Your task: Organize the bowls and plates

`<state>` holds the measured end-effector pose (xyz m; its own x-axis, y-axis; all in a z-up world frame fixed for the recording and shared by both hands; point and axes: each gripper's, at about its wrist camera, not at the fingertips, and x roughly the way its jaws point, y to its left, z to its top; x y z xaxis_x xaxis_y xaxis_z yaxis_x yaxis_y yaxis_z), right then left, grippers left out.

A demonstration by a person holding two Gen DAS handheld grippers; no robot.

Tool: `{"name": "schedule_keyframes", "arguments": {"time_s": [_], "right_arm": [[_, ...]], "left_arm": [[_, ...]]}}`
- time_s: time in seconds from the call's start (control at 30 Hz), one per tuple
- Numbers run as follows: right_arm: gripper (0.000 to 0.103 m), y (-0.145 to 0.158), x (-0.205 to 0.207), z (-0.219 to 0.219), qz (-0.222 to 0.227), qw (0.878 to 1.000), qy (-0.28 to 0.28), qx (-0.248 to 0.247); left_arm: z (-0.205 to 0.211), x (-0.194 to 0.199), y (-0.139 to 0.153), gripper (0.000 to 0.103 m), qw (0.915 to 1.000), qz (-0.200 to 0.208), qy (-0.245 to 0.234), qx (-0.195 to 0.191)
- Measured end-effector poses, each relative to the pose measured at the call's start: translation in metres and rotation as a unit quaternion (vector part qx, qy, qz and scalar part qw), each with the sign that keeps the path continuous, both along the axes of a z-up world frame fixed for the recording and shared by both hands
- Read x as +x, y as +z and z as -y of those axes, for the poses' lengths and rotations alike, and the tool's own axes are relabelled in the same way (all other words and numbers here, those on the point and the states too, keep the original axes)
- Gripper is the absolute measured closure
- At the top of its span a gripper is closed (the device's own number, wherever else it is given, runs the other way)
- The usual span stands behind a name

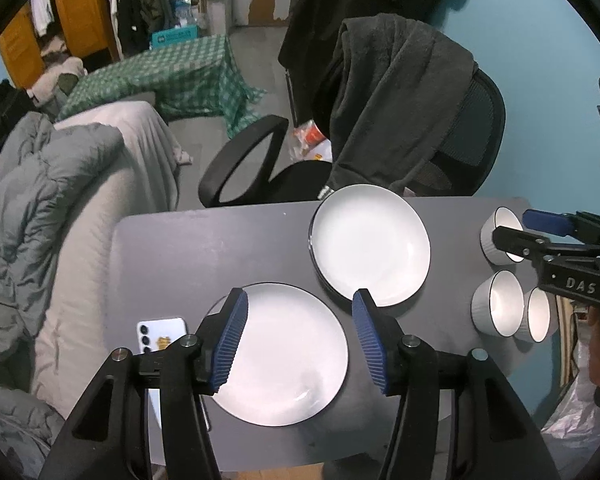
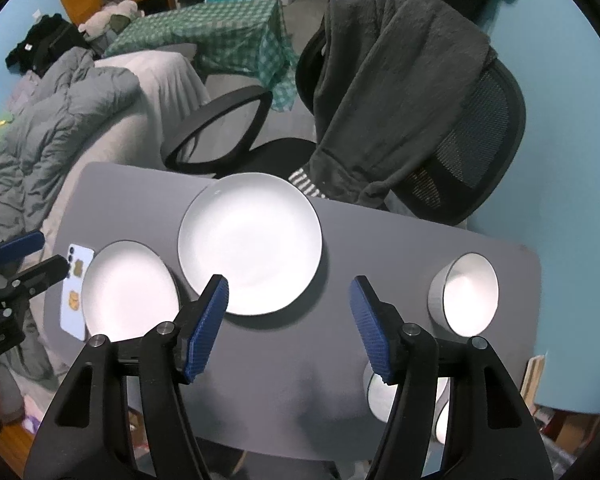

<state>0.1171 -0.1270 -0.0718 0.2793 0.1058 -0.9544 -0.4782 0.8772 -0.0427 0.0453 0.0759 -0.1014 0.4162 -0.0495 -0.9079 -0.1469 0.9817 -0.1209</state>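
Both grippers hang above the grey tabletop (image 1: pixel 220 248) with their ribbed blue pads apart and nothing between them: the left gripper (image 1: pixel 300 340) over the near plate (image 1: pixel 284 356), the right gripper (image 2: pixel 290 328) over bare surface just in front of the far plate (image 2: pixel 250 244).

The far plate serves as landmark. The near plate lies just to its left and closer in, the rims almost meeting. A phone (image 1: pixel 160 340) lies beyond that plate, tucked against its outer edge. Three small bowls sit well to the landmark's right: one (image 2: pixel 466 294) toward the back, two (image 1: pixel 498 302) (image 1: pixel 538 314) side by side nearer the front edge.

The plates are round, shallow, glossy white with a thin dark rim; the bowls are white inside, with fluted pale walls.

The risks, as I judge them: glazed ware may slip from a pinch at the rim, and a plate lifted by one edge could tip and chip its neighbour. The phone could be nudged off the tabletop. The front bowls stand close to the edge, so a careless approach might push one over.
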Motion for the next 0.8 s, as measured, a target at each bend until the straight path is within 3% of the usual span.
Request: {"name": "schedule_keyframes", "arguments": {"time_s": [0.4, 0.6, 0.8], "right_arm": [[0.038, 0.012, -0.034, 0.012, 0.001, 1.000, 0.008, 0.010], [0.038, -0.001, -0.050, 0.018, -0.023, 1.000, 0.011, 0.016], [0.038, -0.028, -0.062, 0.014, -0.061, 0.997, 0.023, 0.029]], "left_arm": [[-0.009, -0.027, -0.005, 0.046, 0.9999, 0.008, -0.011, 0.004], [-0.031, -0.030, -0.026, 0.046, 0.9996, 0.002, -0.017, -0.023], [-0.054, -0.026, -0.048, 0.046, 0.9994, -0.007, -0.027, -0.022]]}}
